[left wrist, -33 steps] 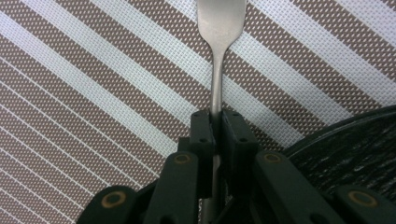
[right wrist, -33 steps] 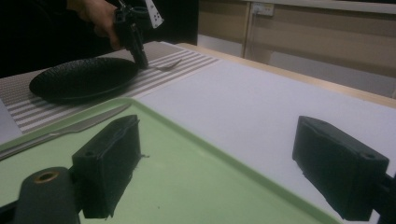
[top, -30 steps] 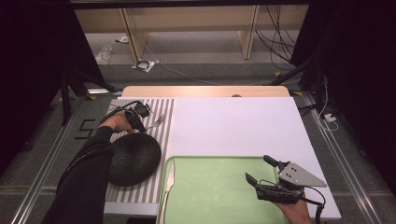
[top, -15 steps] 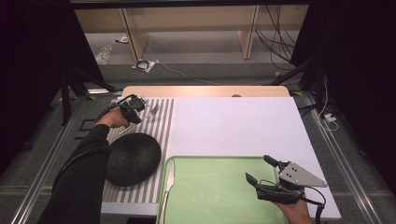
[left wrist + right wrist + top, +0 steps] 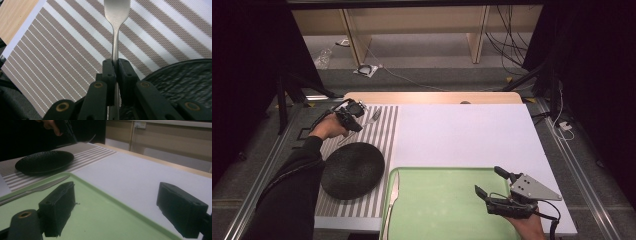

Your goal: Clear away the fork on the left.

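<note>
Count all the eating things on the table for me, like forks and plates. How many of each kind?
Fork: 1, held in the left gripper
Knife: 1, on the left edge of the green tray
Black plate: 1, on the striped placemat
Total: 3 eating things

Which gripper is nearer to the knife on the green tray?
Right. The right gripper hovers over the tray, across from the knife; the left gripper is beyond the black plate.
</note>
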`<control>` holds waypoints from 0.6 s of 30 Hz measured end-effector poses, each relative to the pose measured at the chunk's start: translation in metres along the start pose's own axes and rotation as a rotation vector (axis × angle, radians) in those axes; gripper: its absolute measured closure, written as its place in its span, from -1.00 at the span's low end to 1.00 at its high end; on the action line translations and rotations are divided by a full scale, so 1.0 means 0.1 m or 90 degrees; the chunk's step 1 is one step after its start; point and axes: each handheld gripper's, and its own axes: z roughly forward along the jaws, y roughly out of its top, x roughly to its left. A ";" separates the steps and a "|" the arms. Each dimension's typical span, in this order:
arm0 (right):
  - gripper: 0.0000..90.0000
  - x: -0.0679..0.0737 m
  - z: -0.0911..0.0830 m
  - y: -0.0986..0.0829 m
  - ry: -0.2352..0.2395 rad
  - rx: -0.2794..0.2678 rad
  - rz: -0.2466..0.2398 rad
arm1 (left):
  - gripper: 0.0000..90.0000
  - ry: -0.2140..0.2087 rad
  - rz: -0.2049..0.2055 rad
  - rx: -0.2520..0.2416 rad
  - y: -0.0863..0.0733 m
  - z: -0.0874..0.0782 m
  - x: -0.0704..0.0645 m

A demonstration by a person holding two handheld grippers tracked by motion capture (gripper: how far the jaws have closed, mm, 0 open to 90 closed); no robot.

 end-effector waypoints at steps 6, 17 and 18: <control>-0.64 0.00 -0.01 0.00 -0.002 0.005 -0.003 | 0.87 -0.012 -0.004 -0.033 0.01 -0.14 -0.14; -0.64 0.01 0.00 0.00 0.001 0.002 -0.003 | 0.87 -0.054 0.021 -0.083 0.16 -0.29 -0.60; -0.64 0.01 0.00 0.00 0.001 0.002 -0.003 | 0.87 -0.059 0.023 -0.083 0.17 -0.30 -0.65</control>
